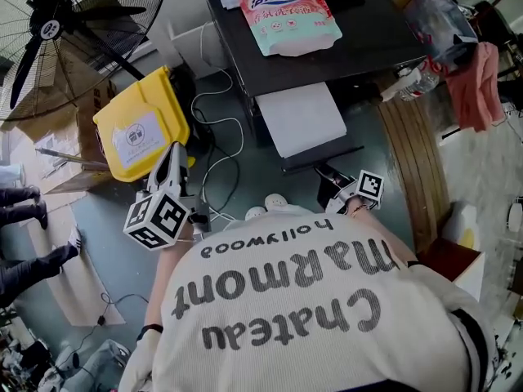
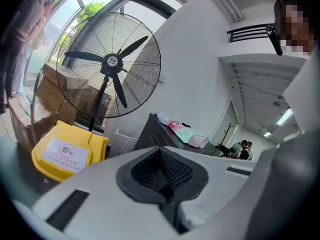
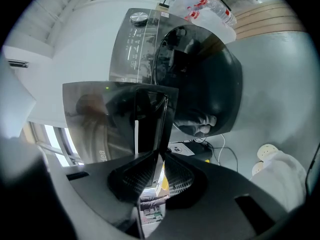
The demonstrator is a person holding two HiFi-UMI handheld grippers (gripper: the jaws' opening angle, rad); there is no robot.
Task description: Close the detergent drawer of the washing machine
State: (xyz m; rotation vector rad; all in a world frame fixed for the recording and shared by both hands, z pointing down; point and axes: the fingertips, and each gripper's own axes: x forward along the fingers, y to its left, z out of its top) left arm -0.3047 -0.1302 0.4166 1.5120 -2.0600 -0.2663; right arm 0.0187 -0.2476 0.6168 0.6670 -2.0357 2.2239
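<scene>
Detergent drawer point(image 3: 117, 119) is standing pulled out of the washing machine point(image 3: 210, 84), and my right gripper point(image 3: 159, 168) is pinching its glossy front panel by the edge, pads pressing on both faces. My left gripper point(image 2: 162, 176) is hanging off to the side with its jaws together on nothing, pointing toward a yellow bin point(image 2: 67, 151) and a big fan point(image 2: 111, 64). A pink detergent bag point(image 1: 288, 11) is lying on the machine's top, and a clear plastic bottle point(image 1: 415, 80) is lying just beside the machine.
</scene>
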